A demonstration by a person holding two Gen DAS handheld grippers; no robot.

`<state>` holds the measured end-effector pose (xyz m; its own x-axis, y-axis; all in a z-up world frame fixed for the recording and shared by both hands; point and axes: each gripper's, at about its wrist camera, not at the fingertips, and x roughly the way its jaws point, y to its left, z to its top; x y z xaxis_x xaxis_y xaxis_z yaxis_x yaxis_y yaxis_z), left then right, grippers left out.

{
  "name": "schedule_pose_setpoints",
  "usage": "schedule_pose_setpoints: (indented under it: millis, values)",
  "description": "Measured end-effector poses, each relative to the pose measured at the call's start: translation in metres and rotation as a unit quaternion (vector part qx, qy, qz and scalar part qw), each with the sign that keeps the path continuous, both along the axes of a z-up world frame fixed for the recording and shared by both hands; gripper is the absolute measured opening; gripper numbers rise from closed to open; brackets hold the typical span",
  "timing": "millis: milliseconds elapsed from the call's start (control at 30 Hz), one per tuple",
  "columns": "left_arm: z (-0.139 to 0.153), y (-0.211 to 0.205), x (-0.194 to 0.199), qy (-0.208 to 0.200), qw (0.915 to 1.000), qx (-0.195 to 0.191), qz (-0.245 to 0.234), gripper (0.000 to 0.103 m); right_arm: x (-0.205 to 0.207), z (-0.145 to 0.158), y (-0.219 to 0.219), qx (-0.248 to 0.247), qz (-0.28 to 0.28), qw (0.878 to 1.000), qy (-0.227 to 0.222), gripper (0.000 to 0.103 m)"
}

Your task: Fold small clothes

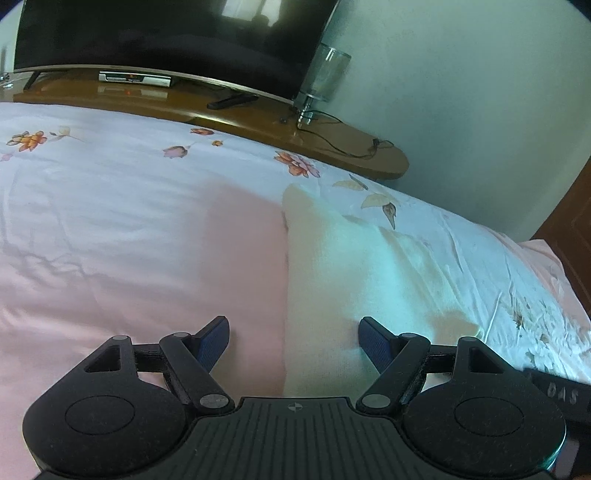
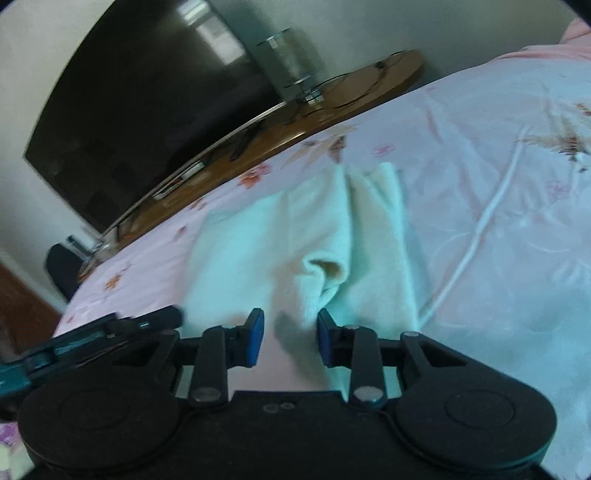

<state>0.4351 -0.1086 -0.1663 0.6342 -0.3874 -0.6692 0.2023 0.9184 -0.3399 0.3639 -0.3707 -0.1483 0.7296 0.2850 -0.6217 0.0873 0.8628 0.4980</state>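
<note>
A small cream-white garment (image 1: pixel 354 266) lies on the pink floral bedsheet (image 1: pixel 110 229). My left gripper (image 1: pixel 293 341) is open just above its near left edge, with the blue pads wide apart and nothing between them. In the right wrist view the same garment (image 2: pixel 258 236) lies spread with a bunched fold (image 2: pixel 327 271) in its middle. My right gripper (image 2: pixel 290 338) is open, its pads either side of the garment's near edge, not closed on it. The other gripper (image 2: pixel 92 332) shows at the left.
A wooden TV stand (image 1: pixel 258 122) with a large dark TV (image 1: pixel 166 33), a set-top box (image 1: pixel 135 78) and a glass lamp (image 1: pixel 327 74) stands beyond the bed's far edge. A wall lies to the right. A raised crease (image 2: pixel 476 229) runs across the sheet.
</note>
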Motion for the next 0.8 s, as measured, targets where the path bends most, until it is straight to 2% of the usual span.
schedule_pose_setpoints:
  millis: [100, 200, 267, 333, 467, 567, 700, 800]
  values:
    - [0.000, -0.007, 0.003, 0.000, 1.0000, 0.005, -0.003, 0.076, 0.012, -0.002, -0.003, 0.001, -0.008, 1.000, -0.009, 0.036]
    - [0.002, -0.013, 0.006, -0.008, 0.9998, 0.017, -0.006, 0.076, 0.022, -0.006, -0.006, 0.010, -0.024, 1.000, -0.010, 0.035]
    - [0.004, -0.016, 0.007, -0.013, 0.9996, 0.024, -0.010, 0.076, 0.021, -0.008, -0.008, 0.008, -0.040, 0.999, -0.009, 0.016]
    - [0.010, -0.020, 0.007, -0.022, 0.9993, 0.026, -0.015, 0.076, 0.014, -0.001, -0.006, -0.002, -0.045, 0.999, -0.023, 0.014]
    - [0.019, -0.032, 0.004, -0.039, 0.9982, 0.029, -0.034, 0.076, -0.001, 0.027, 0.000, -0.066, -0.034, 0.995, -0.060, 0.014]
    - [0.018, -0.041, 0.002, -0.035, 0.9981, 0.031, -0.041, 0.076, -0.006, 0.029, -0.014, -0.074, -0.038, 0.995, -0.047, 0.014]
    - [0.002, -0.051, -0.001, -0.005, 0.9978, 0.040, -0.054, 0.076, -0.007, 0.003, -0.028, -0.068, -0.055, 0.996, -0.003, 0.014]
    - [0.000, -0.048, -0.004, 0.005, 0.9981, 0.032, -0.053, 0.076, -0.011, -0.002, -0.024, -0.069, -0.063, 0.996, 0.000, 0.014]
